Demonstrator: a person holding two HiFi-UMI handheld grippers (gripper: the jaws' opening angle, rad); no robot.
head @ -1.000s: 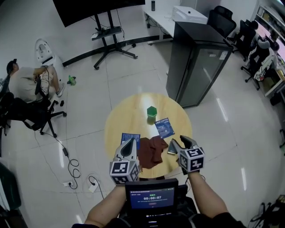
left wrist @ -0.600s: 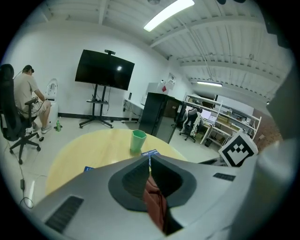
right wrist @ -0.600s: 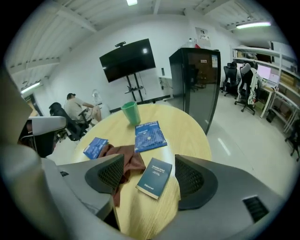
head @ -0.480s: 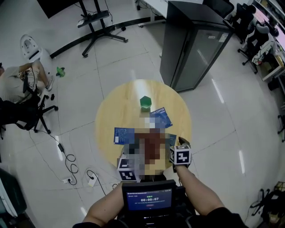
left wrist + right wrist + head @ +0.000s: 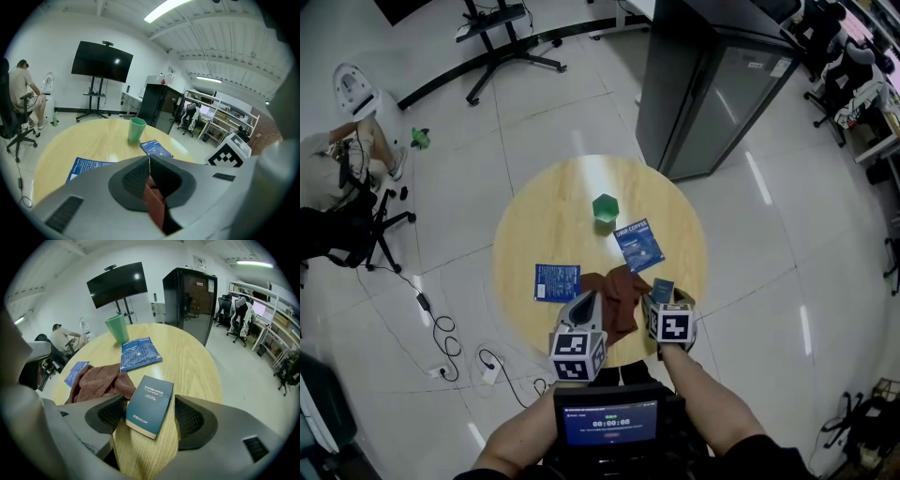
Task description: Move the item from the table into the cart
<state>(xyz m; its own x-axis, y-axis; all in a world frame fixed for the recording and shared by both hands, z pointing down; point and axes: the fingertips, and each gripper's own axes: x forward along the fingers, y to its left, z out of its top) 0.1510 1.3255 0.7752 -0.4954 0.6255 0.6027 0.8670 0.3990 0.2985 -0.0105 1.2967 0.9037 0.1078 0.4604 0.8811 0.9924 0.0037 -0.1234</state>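
Presently the right gripper [image 5: 149, 416], jaws just opened wide, straddles the dark book [image 5: 151, 401] on the table [image 5: 197, 362] beside the brown cloth [image 5: 96, 380]: ready to grip. Above that cloth the left gripper [image 5: 149, 161] is closed, empty.

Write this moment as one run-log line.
left gripper: shut, tip by brown cloth | right gripper: jaws just opened, straddling dark book, ungripped | book lies on table

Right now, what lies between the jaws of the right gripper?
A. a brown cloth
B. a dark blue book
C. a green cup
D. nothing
B: the right gripper, whose jaws have just been opening, stands open, and the dark blue book lies flat on the table between its jaws.
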